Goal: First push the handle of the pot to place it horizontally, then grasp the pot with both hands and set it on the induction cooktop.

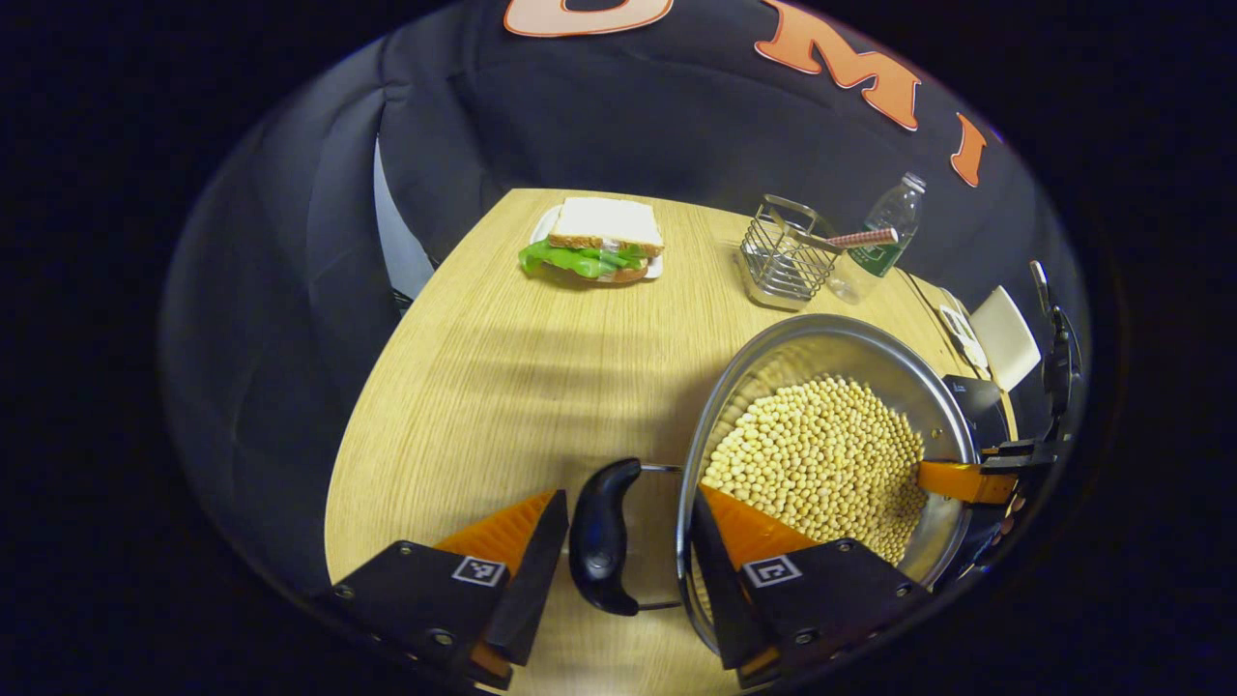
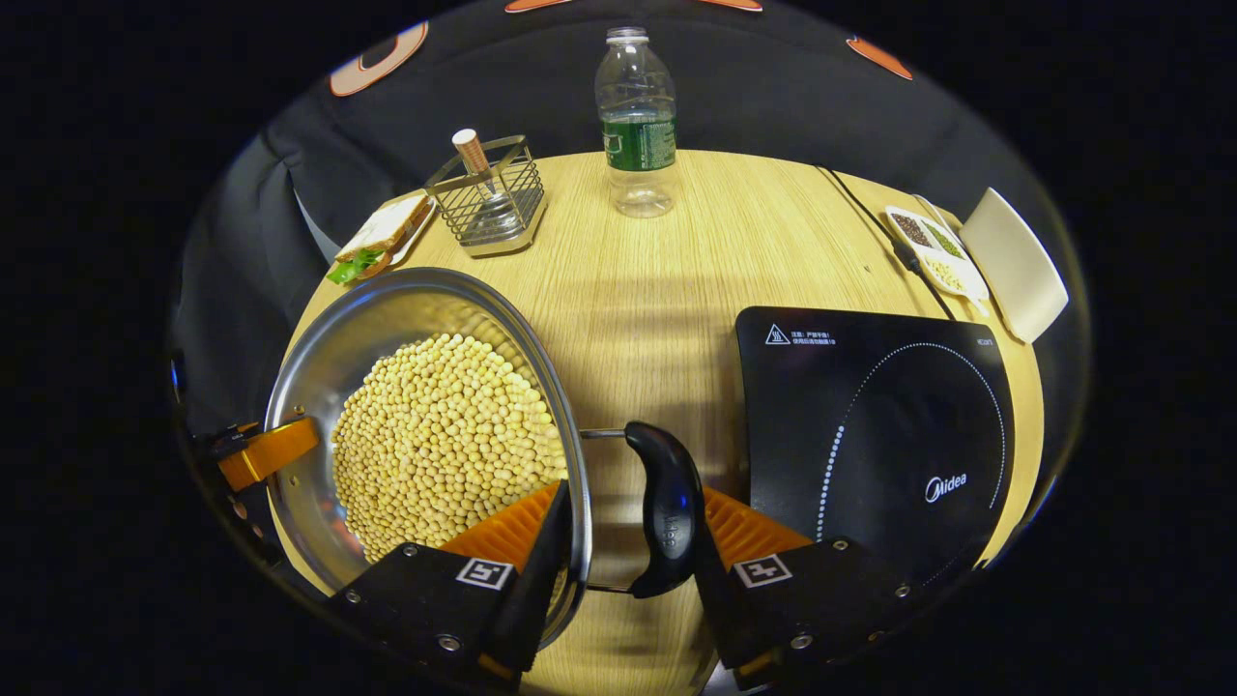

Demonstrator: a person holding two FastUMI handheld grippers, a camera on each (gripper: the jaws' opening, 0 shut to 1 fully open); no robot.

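two claws [image 1: 618, 541] [image 2: 628, 541] astride pot [image 2: 319, 387] handles

A round steel pot [image 2: 329, 372] full of pale beans [image 2: 440, 445] sat left of the flat black induction cooktop [image 2: 870, 425], on the wooden table [image 2: 657, 280].

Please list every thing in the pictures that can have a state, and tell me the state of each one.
pot: on the table, not on the cooktop, full of beans
left handle: between left gripper fingers, not clamped
right handle: between right gripper fingers, not clamped
induction cooktop: bare, nothing on it
bottle: upright, capped, nearly empty
wire basket: upright, holding a utensil
sandwich: on its plate
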